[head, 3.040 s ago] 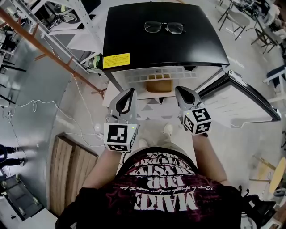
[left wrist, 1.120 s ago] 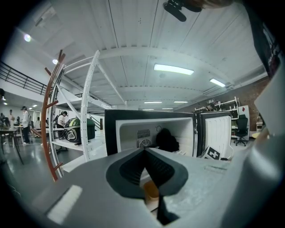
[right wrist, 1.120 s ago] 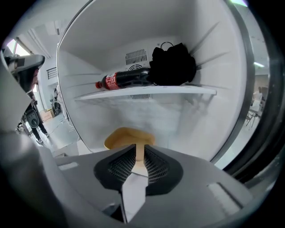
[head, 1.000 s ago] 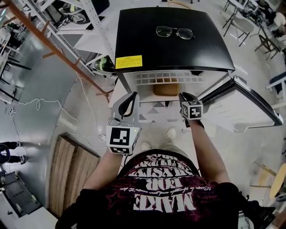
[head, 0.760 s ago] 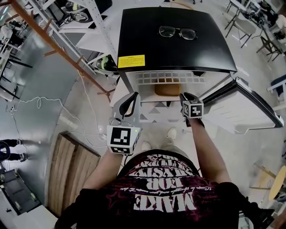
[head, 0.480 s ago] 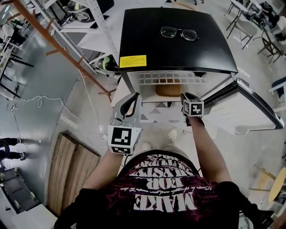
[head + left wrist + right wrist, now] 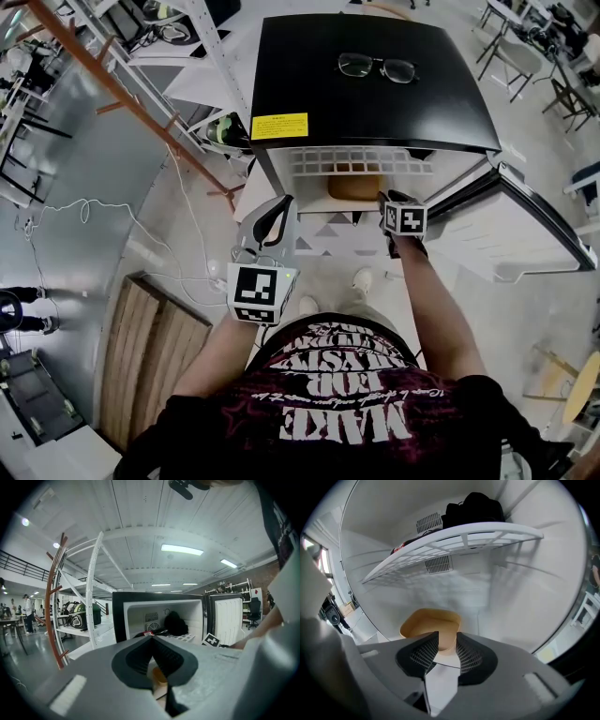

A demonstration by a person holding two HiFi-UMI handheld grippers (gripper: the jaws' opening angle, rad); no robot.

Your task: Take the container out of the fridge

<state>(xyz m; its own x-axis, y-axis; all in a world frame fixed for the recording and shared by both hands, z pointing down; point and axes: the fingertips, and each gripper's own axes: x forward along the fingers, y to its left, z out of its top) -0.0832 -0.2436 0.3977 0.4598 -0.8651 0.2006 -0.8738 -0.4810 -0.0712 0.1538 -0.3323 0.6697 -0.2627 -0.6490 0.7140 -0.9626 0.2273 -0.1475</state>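
your right gripper (image 7: 447, 637) has its jaws spread, and the near wall of the tan container (image 7: 430, 622) shows in the gap between their tips. whether the pads touch it, i cannot tell. the container stands upright and open-topped on the white floor of the fridge (image 7: 366, 89), under the white wire shelf (image 7: 454, 538). on that shelf, toward the back, lies a black bundle (image 7: 476, 506), with something small and red beside it at the left. from your head view the right gripper reaches into the fridge's mouth just beside the container, its marker cube (image 7: 405, 218) at the opening's edge.

your left gripper (image 7: 152, 638) has its jaws pressed together at the tips with nothing between them. you hold it outside the fridge, in front of it and to the left of your right arm, pointing toward the open cabinet.

the fridge door (image 7: 506, 225) stands swung wide to the right. on the fridge's black top lie a pair of glasses (image 7: 375, 67), and a yellow label (image 7: 279, 127) sits at its front left corner. metal racking (image 7: 93, 606) stands to the left of the fridge.
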